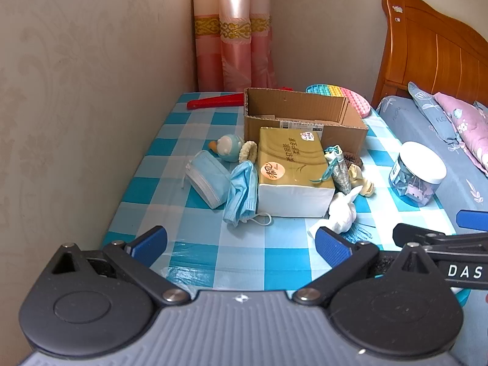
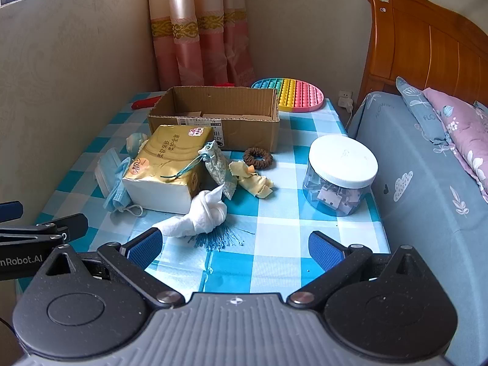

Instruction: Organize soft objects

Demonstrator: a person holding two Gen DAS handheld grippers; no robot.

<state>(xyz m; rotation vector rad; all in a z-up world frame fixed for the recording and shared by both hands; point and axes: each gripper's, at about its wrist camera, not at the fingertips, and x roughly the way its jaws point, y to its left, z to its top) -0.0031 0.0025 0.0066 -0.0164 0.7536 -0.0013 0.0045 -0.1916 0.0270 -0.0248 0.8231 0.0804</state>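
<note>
A table (image 2: pixel 274 244) with a blue and white checked cloth stands in a bedroom corner, with pink curtains (image 2: pixel 198 30) behind it and a bed (image 2: pixel 427 167) along its right edge. An open cardboard box (image 2: pixel 219 113) sits near the far edge, with a rainbow pop-it mat (image 2: pixel 292 94) at the far right corner. In front of the box lies a gold pack of tissues (image 2: pixel 164 164). Blue face masks (image 1: pixel 213 180) lie just left of it; a patterned sachet (image 2: pixel 218 167), yellow cloth scraps (image 2: pixel 253 180) and a brown hair scrunchie (image 2: pixel 257 157) lie to its right. A crumpled white tissue (image 2: pixel 204 213) lies nearer the near edge. A clear jar with a white lid (image 2: pixel 338 174) stands by the right edge. The left tool (image 1: pixel 241 244) and right tool (image 2: pixel 235 245) both hover over the near edge, jaws spread wide, holding nothing.
</note>
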